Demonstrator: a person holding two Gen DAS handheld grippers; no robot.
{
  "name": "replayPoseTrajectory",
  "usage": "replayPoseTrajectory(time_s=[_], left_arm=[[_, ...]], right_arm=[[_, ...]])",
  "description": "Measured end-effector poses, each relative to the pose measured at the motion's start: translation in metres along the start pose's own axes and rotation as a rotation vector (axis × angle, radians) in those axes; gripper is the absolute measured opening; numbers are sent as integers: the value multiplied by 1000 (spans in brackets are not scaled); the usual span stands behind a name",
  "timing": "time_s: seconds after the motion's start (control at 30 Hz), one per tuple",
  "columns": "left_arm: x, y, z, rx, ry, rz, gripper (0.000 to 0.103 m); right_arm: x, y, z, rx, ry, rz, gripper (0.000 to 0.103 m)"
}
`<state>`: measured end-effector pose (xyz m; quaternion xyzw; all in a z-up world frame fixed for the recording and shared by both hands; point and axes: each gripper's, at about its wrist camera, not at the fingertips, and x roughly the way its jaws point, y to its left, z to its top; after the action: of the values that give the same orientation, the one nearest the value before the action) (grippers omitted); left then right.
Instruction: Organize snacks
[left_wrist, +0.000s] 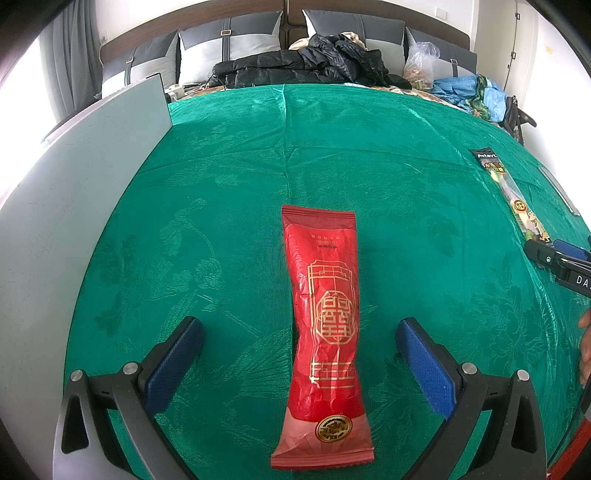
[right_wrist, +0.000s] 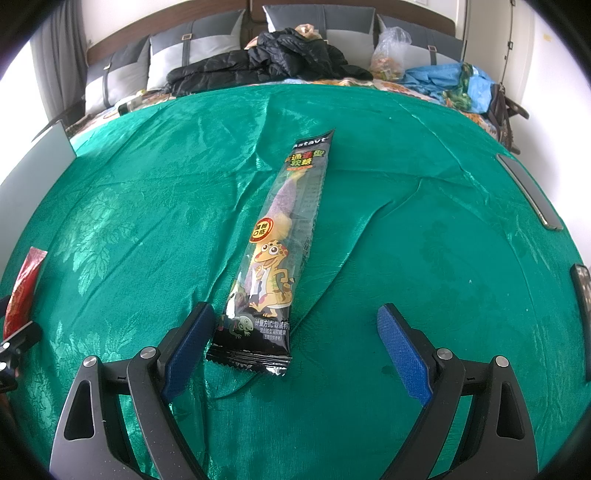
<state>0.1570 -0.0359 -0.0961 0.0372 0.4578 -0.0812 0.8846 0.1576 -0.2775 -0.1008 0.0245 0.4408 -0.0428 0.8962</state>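
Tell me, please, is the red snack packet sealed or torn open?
Sealed: the red snack packet lies flat with both crimped ends intact.

surface: green cloth (left_wrist: 388, 177), creased, floral weave
far: bed (right_wrist: 388, 86) with grey pillows (left_wrist: 229, 44), black jacket (left_wrist: 303, 66), plastic bag (right_wrist: 391, 51)
left: grey panel (left_wrist: 92, 155), curtain (left_wrist: 74, 48), bright window
walls: white

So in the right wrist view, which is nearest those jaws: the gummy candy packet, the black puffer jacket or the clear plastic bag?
1. Long gummy candy packet, between the open jaws, toward the left.
2. Black puffer jacket, far back.
3. Clear plastic bag, back right; too close to call against the jacket.
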Motion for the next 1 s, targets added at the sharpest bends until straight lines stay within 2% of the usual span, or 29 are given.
replayPoseTrajectory(time_s=[0.2, 0.4, 0.5, 0.6, 0.83, 1.0], left_arm=[[0, 0, 0, 0, 0, 0, 103], [-1, 1, 0, 0, 0, -1, 103], [0, 0, 0, 0, 0, 0, 103], [-2, 0, -1, 1, 0, 2, 103], [-2, 0, -1, 0, 0, 1, 103], [-2, 0, -1, 0, 0, 1, 103]], right_arm=[[-2, -1, 0, 5, -10, 4, 90], [-31, -19, 7, 108, -89, 133, 90], [-24, -34, 3, 179, -58, 129, 90], [-18, -40, 5, 242, -32, 163, 90], [-21, -20, 29, 148, -21, 135, 90], [4, -9, 47, 116, 102, 123, 90]])
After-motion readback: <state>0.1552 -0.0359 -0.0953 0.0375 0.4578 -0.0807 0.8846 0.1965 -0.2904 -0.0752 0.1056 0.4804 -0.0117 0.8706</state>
